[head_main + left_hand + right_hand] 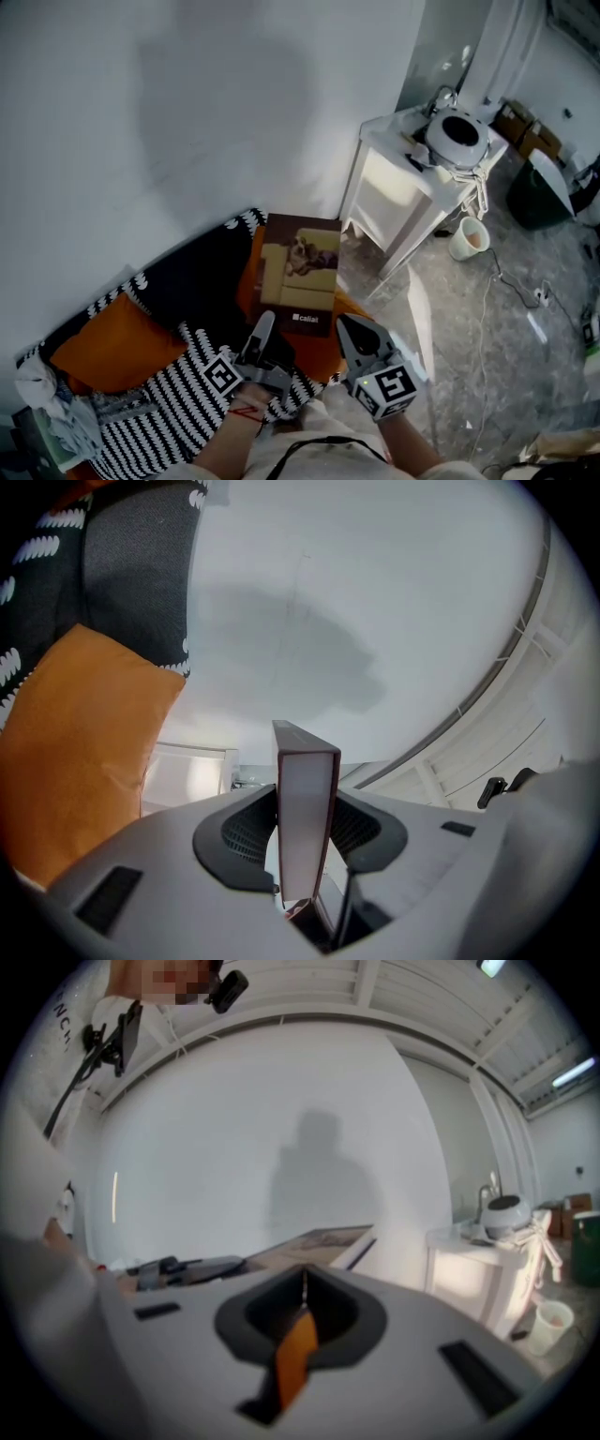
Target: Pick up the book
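Note:
The book (300, 272), dark brown with a picture of a dog on a sofa on its cover, is held up off the bedding. My left gripper (265, 330) is shut on its near edge. In the left gripper view the book (307, 789) stands edge-on between the two pads, its pale page block facing the camera. My right gripper (361, 339) hovers just right of the book's near corner, jaws together with nothing in them. In the right gripper view the book (323, 1238) lies flat ahead, beyond the closed right gripper (303, 1288).
An orange cushion (117, 345) and a black-and-white patterned blanket (173, 398) lie below and to the left. A white side table (398, 192) carrying a round white appliance (457, 138) stands to the right. A cup (469, 237) and cables lie on the floor. The white wall is behind.

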`<state>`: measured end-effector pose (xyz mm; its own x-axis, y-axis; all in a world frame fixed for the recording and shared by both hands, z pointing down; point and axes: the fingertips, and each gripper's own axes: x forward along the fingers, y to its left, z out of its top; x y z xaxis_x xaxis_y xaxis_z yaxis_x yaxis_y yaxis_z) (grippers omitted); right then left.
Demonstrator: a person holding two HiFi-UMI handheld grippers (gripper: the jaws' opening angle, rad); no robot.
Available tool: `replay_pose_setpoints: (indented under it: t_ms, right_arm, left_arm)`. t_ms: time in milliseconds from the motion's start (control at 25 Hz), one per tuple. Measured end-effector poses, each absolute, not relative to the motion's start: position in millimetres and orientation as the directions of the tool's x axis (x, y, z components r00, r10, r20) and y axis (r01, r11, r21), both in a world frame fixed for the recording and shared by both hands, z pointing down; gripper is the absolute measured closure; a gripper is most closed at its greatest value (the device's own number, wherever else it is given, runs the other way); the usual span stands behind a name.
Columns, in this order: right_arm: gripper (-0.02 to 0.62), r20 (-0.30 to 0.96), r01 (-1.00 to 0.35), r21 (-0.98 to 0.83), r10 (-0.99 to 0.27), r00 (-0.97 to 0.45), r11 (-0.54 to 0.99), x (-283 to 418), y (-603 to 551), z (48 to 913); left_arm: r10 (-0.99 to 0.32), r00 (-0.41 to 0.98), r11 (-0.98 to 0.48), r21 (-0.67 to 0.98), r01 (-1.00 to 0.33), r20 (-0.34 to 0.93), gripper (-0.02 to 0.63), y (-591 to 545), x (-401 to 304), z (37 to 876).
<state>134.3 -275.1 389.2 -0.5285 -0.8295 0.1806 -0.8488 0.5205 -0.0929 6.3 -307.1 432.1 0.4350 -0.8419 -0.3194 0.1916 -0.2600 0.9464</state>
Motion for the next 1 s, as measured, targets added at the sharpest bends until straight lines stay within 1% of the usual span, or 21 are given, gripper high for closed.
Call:
replay_pose_setpoints:
  t_ms: [720, 1000]
  right_arm:
    - [0.581, 0.155, -0.837, -0.098, -0.822, -0.547, 0.538, 123.6, -286.3, 374.4]
    - [0.581, 0.152, -0.837, -0.092, -0.823, -0.547, 0.54, 121.6, -283.5, 371.5]
  left_arm:
    - [-0.86, 0.386, -0.272, 0.94, 0.205, -0.333, 0.434, -307.0, -11.7, 401.1]
    - [-0.856, 0.399, -0.27, 0.943, 0.197, -0.329, 0.434, -304.2, -10.6, 400.0]
